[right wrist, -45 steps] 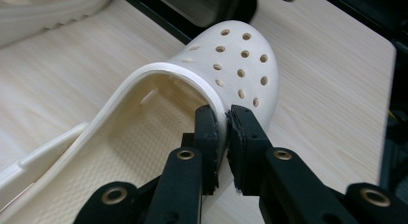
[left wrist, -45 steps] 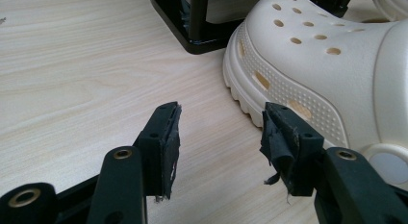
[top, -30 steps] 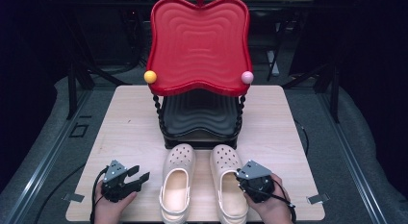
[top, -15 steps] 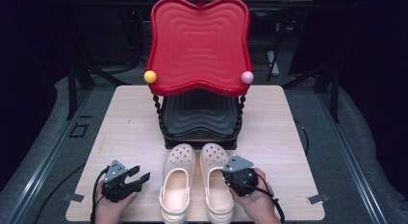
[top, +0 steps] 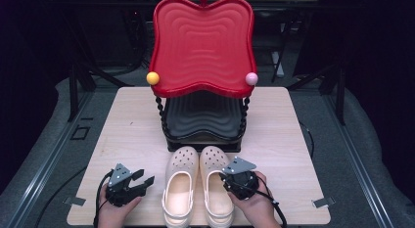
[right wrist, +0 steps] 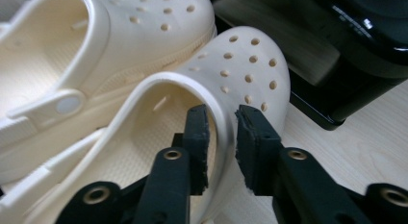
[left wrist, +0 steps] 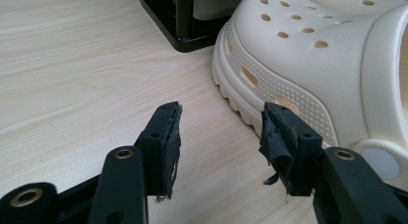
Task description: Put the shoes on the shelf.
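1. Two cream clogs sit side by side at the table's 6 o'clock edge: left clog (top: 180, 189), right clog (top: 217, 186), toes toward 12 o'clock.
2. Right gripper (right wrist: 222, 132): jaws narrowly parted, clamped across the right clog's side wall.
3. Left gripper (left wrist: 219, 137): jaws wide apart, holding nothing, at 9 o'clock of the left clog.
4. Red-and-black tiered stand (top: 203, 47) at 12 o'clock of the clogs.
5. Pale wood-grain table (top: 132, 130); grey floor, dark surroundings. No legible writing.
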Available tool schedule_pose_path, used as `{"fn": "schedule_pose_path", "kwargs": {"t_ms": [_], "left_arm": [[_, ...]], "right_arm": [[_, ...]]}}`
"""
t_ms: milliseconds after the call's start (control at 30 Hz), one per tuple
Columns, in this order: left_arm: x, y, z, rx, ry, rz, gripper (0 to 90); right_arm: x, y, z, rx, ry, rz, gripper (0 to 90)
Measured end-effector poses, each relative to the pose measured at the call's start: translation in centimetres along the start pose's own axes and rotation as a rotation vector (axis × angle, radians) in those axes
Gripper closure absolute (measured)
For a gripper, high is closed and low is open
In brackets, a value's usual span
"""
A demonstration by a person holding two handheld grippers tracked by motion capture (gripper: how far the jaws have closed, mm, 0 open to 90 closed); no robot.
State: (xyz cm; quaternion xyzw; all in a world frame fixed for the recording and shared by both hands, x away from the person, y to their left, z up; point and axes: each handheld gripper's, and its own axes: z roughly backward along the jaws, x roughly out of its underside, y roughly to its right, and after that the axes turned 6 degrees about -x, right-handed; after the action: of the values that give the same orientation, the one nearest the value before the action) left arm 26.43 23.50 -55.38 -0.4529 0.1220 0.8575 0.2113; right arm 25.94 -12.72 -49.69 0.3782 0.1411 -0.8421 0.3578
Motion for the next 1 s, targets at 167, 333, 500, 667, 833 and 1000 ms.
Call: {"fn": "schedule_pose_path", "kwargs": {"t_ms": [167, 333, 500, 667, 833, 1000], "left_arm": [[-0.2, 0.3, 0.2, 0.02, 0.003, -0.004, 53.0], [-0.3, 0.9, 0.2, 0.03, 0.009, -0.013, 54.7], [-0.3, 1.3, 0.1, 0.036, -0.005, -0.026, 54.7], [-0.1, 1.9, -0.2, 0.052, -0.016, -0.037, 54.5], [0.2, 2.8, -0.9, 0.067, -0.043, -0.059, 55.0], [0.4, 3.3, -1.5, 0.061, -0.055, -0.047, 58.2]], "right_arm": [[0.4, 0.5, 2.0, -0.006, 0.082, -0.034, 63.5], [2.0, 1.8, 3.8, 0.002, 0.169, -0.065, 62.7], [4.1, 2.9, 4.0, 0.045, 0.178, -0.1, 62.3], [6.1, 3.6, 2.7, 0.065, 0.162, -0.158, 61.9], [7.1, 3.8, 0.7, 0.046, 0.085, -0.222, 67.8], [7.4, 3.7, -0.5, 0.025, 0.037, -0.229, 71.3]]}}
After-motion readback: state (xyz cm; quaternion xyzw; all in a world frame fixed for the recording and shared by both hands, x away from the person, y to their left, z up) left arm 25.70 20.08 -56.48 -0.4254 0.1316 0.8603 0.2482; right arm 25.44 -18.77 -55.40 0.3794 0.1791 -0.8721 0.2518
